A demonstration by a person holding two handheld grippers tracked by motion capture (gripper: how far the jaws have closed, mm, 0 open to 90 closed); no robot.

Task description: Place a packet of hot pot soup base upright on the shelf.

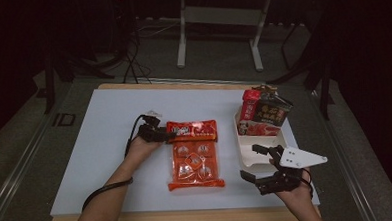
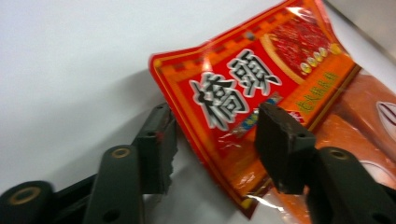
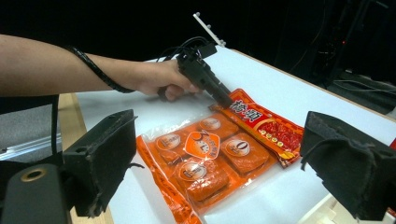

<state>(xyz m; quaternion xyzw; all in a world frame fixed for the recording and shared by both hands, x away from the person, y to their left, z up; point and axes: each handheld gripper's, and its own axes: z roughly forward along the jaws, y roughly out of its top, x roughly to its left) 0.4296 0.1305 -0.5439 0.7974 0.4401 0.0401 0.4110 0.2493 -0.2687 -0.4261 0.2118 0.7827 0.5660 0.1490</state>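
left gripper (image 2: 212, 144) part open, holding nothing | red packet (image 2: 261, 93) corner between jaws | right gripper (image 1: 263, 162) wide open

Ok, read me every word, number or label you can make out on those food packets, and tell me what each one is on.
"桥头": red packet, large white characters, read with some doubt.
"0": round label on the orange packet of four blocks; the other label print is too small.
Packets standing in the white tray: print too blurred to read.
Small yellow text on the red packet: unreadable.
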